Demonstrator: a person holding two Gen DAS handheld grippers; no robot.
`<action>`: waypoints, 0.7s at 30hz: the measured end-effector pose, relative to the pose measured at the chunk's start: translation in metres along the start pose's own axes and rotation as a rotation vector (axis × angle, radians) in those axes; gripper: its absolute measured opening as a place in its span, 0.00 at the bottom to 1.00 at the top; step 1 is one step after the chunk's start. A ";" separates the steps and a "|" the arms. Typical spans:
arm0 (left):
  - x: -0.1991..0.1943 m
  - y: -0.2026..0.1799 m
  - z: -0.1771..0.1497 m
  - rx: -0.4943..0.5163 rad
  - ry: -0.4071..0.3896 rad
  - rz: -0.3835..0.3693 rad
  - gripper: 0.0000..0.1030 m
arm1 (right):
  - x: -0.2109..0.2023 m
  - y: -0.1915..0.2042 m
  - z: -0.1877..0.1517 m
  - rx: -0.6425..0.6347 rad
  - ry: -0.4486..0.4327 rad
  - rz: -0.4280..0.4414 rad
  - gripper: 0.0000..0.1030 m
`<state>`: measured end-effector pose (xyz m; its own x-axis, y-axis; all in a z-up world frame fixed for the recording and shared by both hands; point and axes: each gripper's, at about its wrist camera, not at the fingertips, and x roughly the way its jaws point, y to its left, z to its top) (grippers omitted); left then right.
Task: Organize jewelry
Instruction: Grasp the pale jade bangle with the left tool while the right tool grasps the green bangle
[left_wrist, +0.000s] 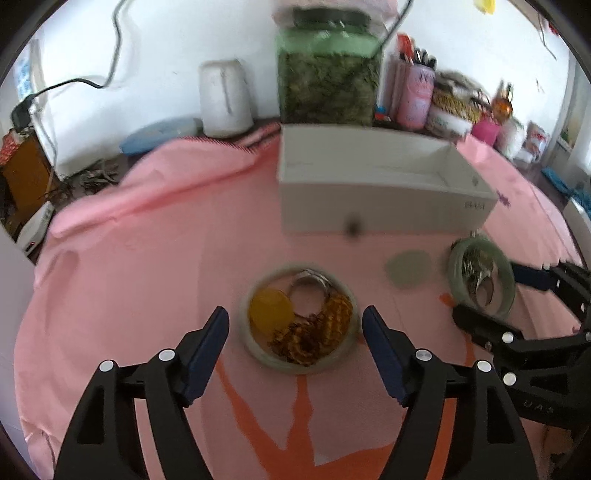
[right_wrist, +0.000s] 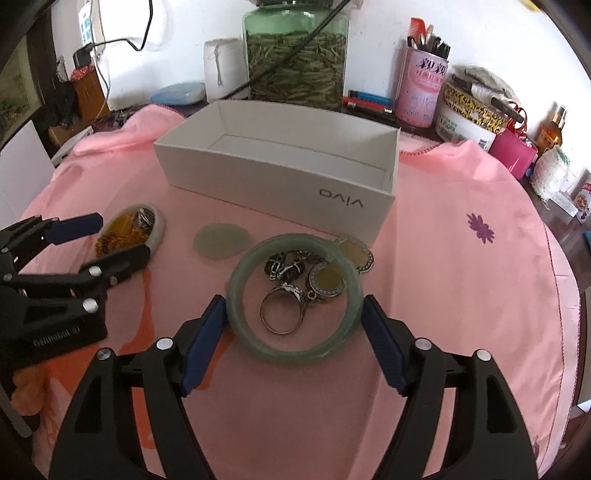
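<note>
**A:** On the pink cloth (right_wrist: 443, 258), two jade bangles (right_wrist: 293, 299) corral the small jewelry, probably so nothing strays before boxing.

**B:** Yeah. Right gripper (right_wrist: 293, 317) and left gripper (left_wrist: 295, 345) each straddle one, jaws wide, gripping nothing. White box (right_wrist: 280, 173) sits just behind, empty.

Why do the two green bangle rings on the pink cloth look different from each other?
The pale green bangle by the left gripper encircles amber and golden pieces plus a silver ring; the pale green bangle by the right gripper encircles a silver ring, dark chain and round pendants. One pendant pokes out past the right bangle; nothing pokes out of the left one. Both lie flat on the pink cloth, near the white box.
</note>
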<state>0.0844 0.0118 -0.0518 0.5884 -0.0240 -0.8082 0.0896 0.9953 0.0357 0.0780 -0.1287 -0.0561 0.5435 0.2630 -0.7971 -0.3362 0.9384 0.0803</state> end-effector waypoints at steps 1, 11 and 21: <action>0.000 -0.002 -0.001 0.009 -0.009 0.007 0.71 | 0.000 0.000 0.000 -0.003 -0.001 0.000 0.67; -0.022 -0.002 -0.001 0.013 -0.088 -0.011 0.66 | -0.015 -0.006 0.002 0.023 -0.048 0.027 0.66; -0.044 -0.008 0.002 0.026 -0.154 -0.019 0.66 | -0.036 -0.013 0.007 0.062 -0.101 0.049 0.66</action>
<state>0.0599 0.0049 -0.0151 0.7023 -0.0583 -0.7095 0.1210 0.9919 0.0382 0.0680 -0.1491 -0.0242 0.6036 0.3267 -0.7272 -0.3172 0.9353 0.1569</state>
